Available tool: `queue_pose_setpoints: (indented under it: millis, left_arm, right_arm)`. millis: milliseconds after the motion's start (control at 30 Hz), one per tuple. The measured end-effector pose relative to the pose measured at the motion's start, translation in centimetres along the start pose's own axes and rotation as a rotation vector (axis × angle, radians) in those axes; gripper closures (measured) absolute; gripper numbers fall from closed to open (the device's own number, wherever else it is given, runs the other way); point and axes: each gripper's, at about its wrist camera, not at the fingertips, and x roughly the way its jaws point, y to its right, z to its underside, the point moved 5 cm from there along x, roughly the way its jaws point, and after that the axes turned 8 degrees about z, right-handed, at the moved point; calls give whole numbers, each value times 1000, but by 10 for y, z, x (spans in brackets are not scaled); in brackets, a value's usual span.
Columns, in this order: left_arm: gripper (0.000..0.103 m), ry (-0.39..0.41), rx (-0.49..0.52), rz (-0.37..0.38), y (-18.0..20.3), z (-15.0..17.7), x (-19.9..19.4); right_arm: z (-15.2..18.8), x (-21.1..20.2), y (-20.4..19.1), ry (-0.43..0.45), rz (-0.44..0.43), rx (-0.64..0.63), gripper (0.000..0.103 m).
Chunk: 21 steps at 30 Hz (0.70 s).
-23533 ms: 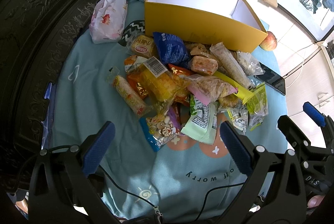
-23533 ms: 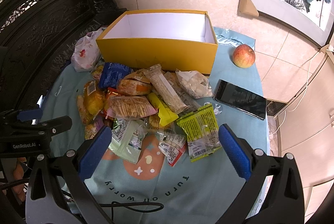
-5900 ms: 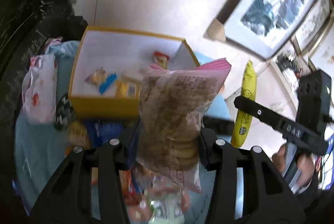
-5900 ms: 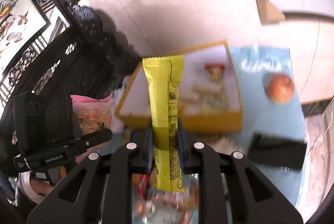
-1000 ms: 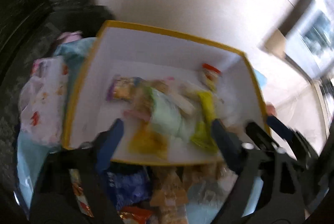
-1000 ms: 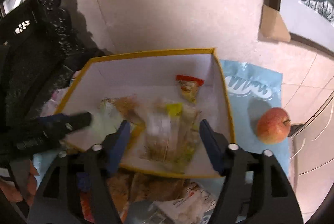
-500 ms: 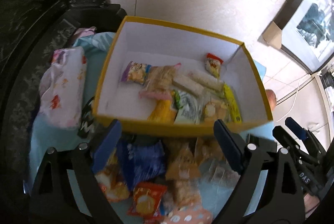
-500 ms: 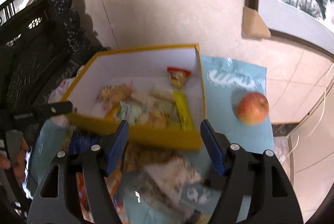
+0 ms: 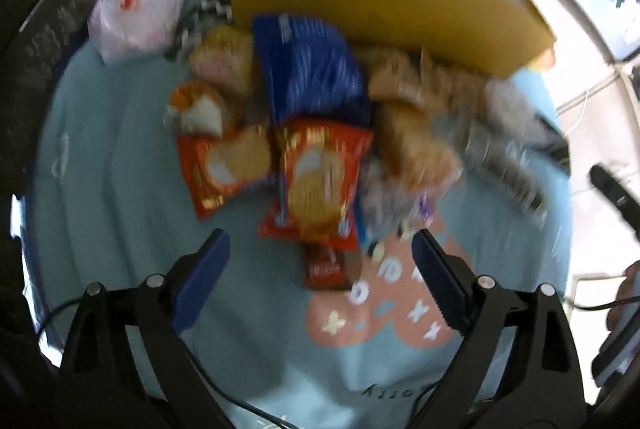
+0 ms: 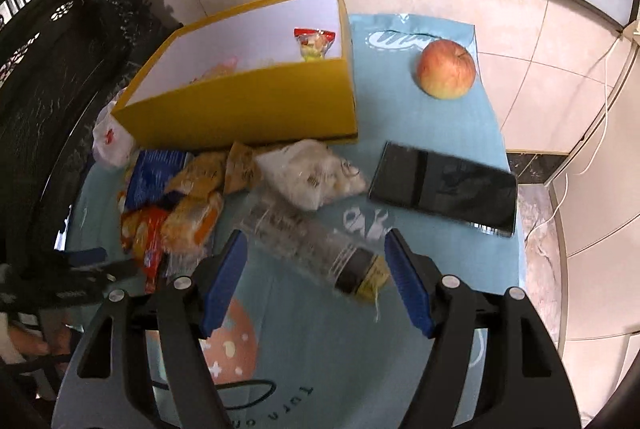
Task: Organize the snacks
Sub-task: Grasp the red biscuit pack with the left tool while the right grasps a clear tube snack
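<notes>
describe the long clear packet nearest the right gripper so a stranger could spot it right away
Find the yellow box on the blue cloth; a heap of snacks lies in front of it. At the heap's near edge, between the box and the black phone, lies the long clear packet, just ahead of the right gripper. It alone is see-through and stick-shaped, with a dark band and a yellow tip.

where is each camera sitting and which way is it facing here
Left wrist: sits on the left gripper, looking steeply down past its open blue pads at the red snack packets, blue packet and yellow box; the other gripper and hand show at the right edge.
Right wrist: sits on the right gripper, looking down at a clear-wrapped snack, the apple and phone; the left gripper and a hand show at lower left.
Shared: yellow box, snack pile, teal cloth.
</notes>
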Motion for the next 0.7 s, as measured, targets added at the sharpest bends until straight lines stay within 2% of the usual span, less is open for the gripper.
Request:
queue_pose_setpoints:
  millis: [100, 300, 367, 467, 533, 567, 600, 667, 700]
  left_arm:
    - [9, 0, 16, -9, 0, 3, 9]
    - [9, 7, -5, -12, -4, -12, 22]
    - [9, 1, 3, -27, -5, -17, 28]
    - [9, -20, -4, -90, -11, -25, 38]
    - [12, -37, -5, -95, -14, -28, 42]
    - [24, -35, 3, -106, -15, -29, 41]
    - [45, -26, 13, -103, -16, -29, 38]
    - [58, -39, 11, -47, -17, -28, 35]
    - [58, -44, 8, -29, -18, -27, 33]
  right_arm:
    - [7, -8, -5, 5, -3, -17, 31]
    - [19, -14, -5, -9, 4, -34, 31]
    - [22, -14, -3, -17, 9, -31, 31]
    - [24, -12, -1, -30, 18, -32, 31]
    - [25, -8, -2, -38, 21, -37, 31]
    - [25, -5, -3, -44, 22, -46, 31]
    - [25, -3, -4, -48, 23, -54, 31]
    - [25, 7, -9, -59, 33, -90, 31]
    - [25, 15, -14, -75, 37, -133, 31]
